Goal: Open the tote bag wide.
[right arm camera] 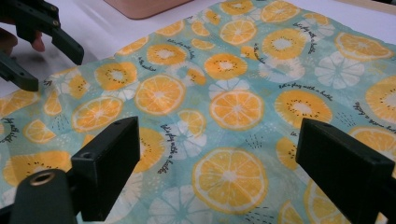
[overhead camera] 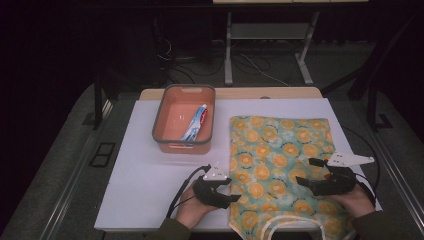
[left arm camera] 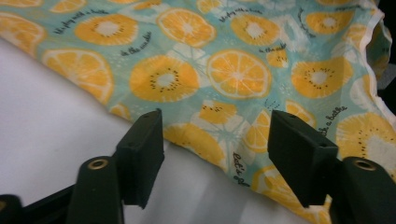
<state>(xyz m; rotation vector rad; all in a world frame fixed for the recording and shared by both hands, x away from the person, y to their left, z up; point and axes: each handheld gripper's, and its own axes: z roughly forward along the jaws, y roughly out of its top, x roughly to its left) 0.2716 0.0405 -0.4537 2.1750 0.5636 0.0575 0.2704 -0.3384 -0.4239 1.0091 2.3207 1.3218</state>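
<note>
White tabletop (overhead camera: 150,190): a fruit-print drawstring bag (overhead camera: 280,165) is approached at its left edge by the part-open left gripper (overhead camera: 231,189), while the right gripper (overhead camera: 311,172), jaws wide and empty, is held over the right edge, seemingly to seize both sides.

One teal citrus-print fabric bag (overhead camera: 280,165), one orange plastic bin (overhead camera: 183,142), one toothpaste tube (overhead camera: 196,123) and two black two-jaw grippers (overhead camera: 226,187) are counted

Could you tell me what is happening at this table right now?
A person holds a gripper in each hand over a fruit-print cloth bag lying flat on the white table. The left gripper is at the bag's left edge, its fingers apart around the edge but not pressing it. The right gripper hovers open above the bag. A tube lies in the orange bin.
</note>
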